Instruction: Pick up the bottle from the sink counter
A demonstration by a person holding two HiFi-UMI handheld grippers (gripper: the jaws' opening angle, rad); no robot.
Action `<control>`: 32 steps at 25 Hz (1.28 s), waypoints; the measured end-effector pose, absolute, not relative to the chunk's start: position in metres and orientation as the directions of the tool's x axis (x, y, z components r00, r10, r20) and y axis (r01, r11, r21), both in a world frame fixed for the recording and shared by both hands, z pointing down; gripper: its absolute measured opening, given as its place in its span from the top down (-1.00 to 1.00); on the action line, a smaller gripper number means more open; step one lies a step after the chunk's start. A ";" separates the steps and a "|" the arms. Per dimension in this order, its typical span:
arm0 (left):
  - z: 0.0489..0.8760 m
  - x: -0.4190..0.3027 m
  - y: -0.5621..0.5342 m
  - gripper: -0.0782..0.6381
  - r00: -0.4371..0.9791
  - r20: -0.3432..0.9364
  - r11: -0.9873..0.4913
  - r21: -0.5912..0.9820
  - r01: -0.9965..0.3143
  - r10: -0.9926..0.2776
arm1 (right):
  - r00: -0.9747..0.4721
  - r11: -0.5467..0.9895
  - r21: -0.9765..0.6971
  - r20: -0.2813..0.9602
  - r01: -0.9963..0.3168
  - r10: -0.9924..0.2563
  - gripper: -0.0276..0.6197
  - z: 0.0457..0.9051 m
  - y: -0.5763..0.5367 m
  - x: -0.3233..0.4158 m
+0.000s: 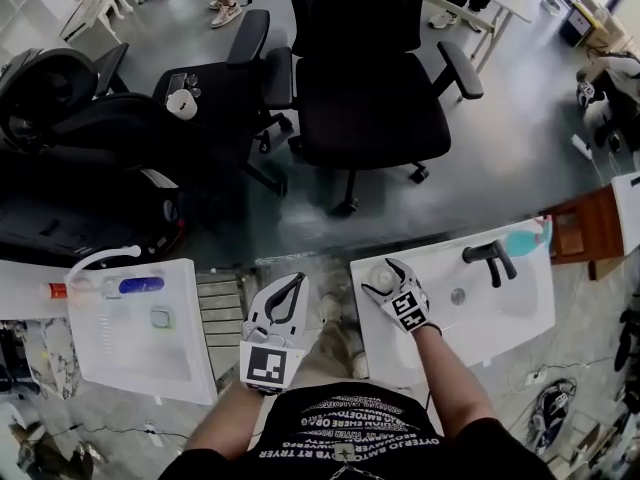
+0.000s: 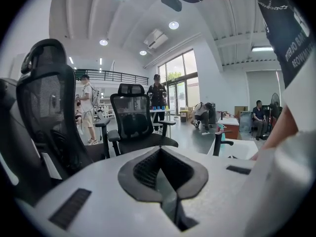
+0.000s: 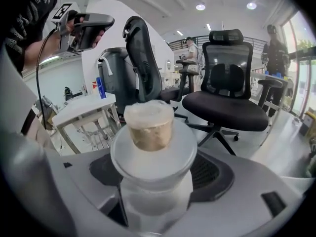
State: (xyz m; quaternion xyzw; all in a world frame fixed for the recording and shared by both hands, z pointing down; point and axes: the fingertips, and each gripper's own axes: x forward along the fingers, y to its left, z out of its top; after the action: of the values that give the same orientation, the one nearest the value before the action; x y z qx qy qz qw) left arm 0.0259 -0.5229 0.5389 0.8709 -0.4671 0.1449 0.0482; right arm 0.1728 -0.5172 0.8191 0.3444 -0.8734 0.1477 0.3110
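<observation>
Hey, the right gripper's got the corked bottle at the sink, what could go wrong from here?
1. The right gripper is shut on the clear bottle. Its smooth sides may let it slip.
2. The bottle is near the left edge of the sink counter, so a slip could send it to the floor.
3. The black faucet stands to the right. A swing that way might strike it.

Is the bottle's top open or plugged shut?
Plugged shut: a tan, cork-like stopper sits in the neck of the bottle.
</observation>
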 end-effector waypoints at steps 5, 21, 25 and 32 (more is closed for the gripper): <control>0.545 0.023 -0.510 0.78 0.518 0.329 -0.560 -0.040 -0.828 -0.790 | -0.548 0.724 0.009 0.647 -0.690 -0.531 -0.11 0.823 -0.517 0.171; 0.516 0.040 -0.466 0.78 0.530 0.291 -0.566 -0.052 -0.823 -0.797 | -0.566 0.717 -0.011 0.622 -0.697 -0.540 -0.11 0.742 -0.480 0.187; 0.506 0.056 -0.454 0.78 0.552 0.269 -0.586 -0.058 -0.809 -0.789 | -0.555 0.716 0.007 0.627 -0.698 -0.547 -0.11 0.711 -0.468 0.198; 0.488 0.080 -0.440 0.78 0.578 0.241 -0.607 -0.067 -0.792 -0.780 | -0.528 0.693 0.050 0.608 -0.720 -0.593 -0.11 0.646 -0.456 0.214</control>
State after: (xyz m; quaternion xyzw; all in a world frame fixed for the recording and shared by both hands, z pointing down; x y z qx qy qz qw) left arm 0.0804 -0.4396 0.4885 0.8878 -0.4426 0.1236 0.0239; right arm 0.2140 -0.4555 0.6461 0.3779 -0.8679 0.1041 0.3050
